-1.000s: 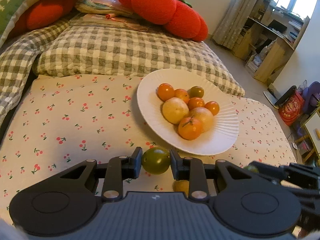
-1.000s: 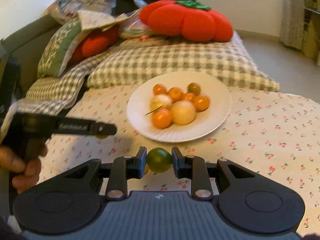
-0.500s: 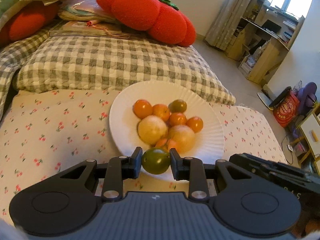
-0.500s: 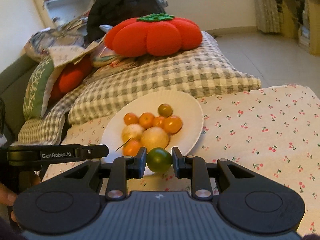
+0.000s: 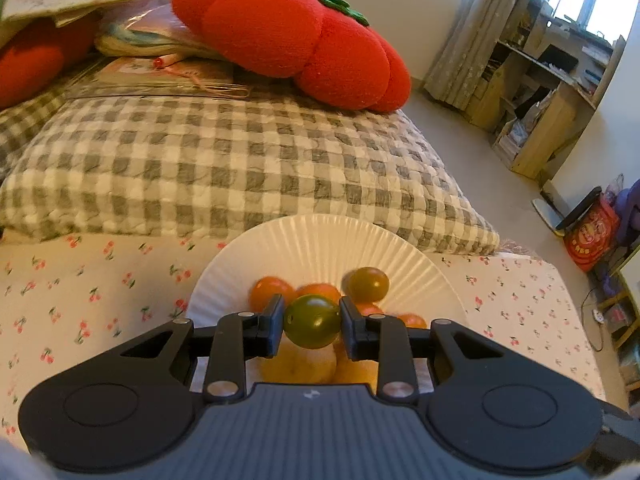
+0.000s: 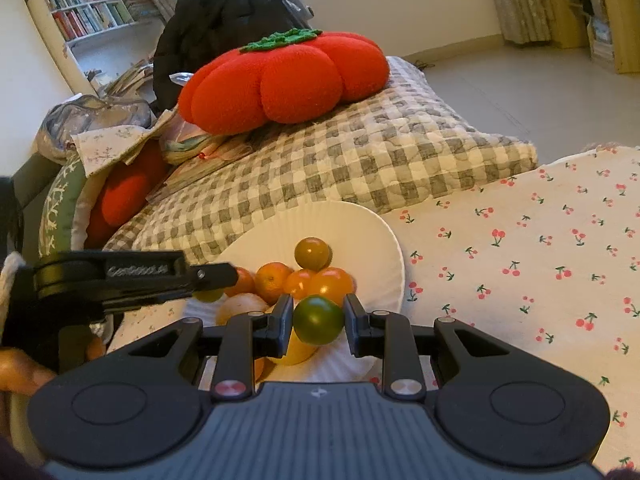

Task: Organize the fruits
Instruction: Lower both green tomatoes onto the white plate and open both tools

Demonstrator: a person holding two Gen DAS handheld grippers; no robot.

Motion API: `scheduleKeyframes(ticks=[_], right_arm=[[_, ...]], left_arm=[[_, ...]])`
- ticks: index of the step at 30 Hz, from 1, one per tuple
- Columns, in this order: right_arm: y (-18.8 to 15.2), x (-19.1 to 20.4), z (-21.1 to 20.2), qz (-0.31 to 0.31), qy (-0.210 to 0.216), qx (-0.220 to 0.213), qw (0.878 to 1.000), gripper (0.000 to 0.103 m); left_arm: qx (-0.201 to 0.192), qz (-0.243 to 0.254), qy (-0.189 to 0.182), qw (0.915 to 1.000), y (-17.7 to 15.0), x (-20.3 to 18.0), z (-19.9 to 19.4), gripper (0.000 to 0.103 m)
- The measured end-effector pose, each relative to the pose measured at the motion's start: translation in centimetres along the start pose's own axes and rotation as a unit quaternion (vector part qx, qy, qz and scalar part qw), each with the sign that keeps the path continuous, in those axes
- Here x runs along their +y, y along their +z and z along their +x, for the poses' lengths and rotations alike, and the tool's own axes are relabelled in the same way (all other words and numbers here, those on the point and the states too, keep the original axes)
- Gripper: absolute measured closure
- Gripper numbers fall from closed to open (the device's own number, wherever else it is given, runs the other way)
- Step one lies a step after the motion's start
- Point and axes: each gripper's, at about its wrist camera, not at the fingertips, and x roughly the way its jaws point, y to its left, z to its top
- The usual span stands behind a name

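A white paper plate (image 5: pixel 320 240) on the cherry-print cloth holds several orange fruits (image 5: pixel 270 290), pale round fruits and one green-brown fruit (image 5: pixel 367 284). My left gripper (image 5: pixel 312 322) is shut on a green fruit (image 5: pixel 312 322) and holds it over the plate's fruit pile. My right gripper (image 6: pixel 319 320) is shut on another green fruit (image 6: pixel 319 320) above the plate's (image 6: pixel 360 224) near side. The left gripper's finger (image 6: pixel 208 274) shows at the left of the right wrist view, over the plate.
A grey checked quilt (image 5: pixel 224 160) lies right behind the plate, with a red tomato-shaped cushion (image 5: pixel 296 36) on it. The cherry-print cloth (image 6: pixel 540 248) stretches to the right. A wooden shelf (image 5: pixel 544 100) and bags stand on the floor at the far right.
Both grippers have moved forward and over the plate, each still holding its green fruit. The plate now sits right under the fingertips.
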Motion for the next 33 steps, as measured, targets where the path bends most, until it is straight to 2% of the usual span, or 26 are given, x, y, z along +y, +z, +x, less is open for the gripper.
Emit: scheduleKeyframes(ticks=[12, 19, 29, 33], right_arm=[[0.0, -0.5, 1.1, 0.019, 0.011, 0.003, 1.0, 0.079], [-0.2, -0.7, 1.4, 0.029, 0.01, 0.01, 0.999, 0.077], [1.0, -0.5, -0.2, 0.049, 0.013, -0.009, 0.999, 0.075], [0.9, 0.3, -0.3, 0.029, 0.001, -0.008, 1.0, 0.072]], left_arm=[[0.005, 0.024, 0.006, 0.9997, -0.6, -1.3, 1.6, 0.079], [0.004, 0.024, -0.005, 0.9997, -0.6, -1.3, 1.3, 0.071], [0.001, 0.01, -0.021, 0.9997, -0.6, -0.2, -2.1, 0.064], [-0.009, 0.027, -0.002, 0.9996, -0.6, -0.1, -4.2, 0.056]])
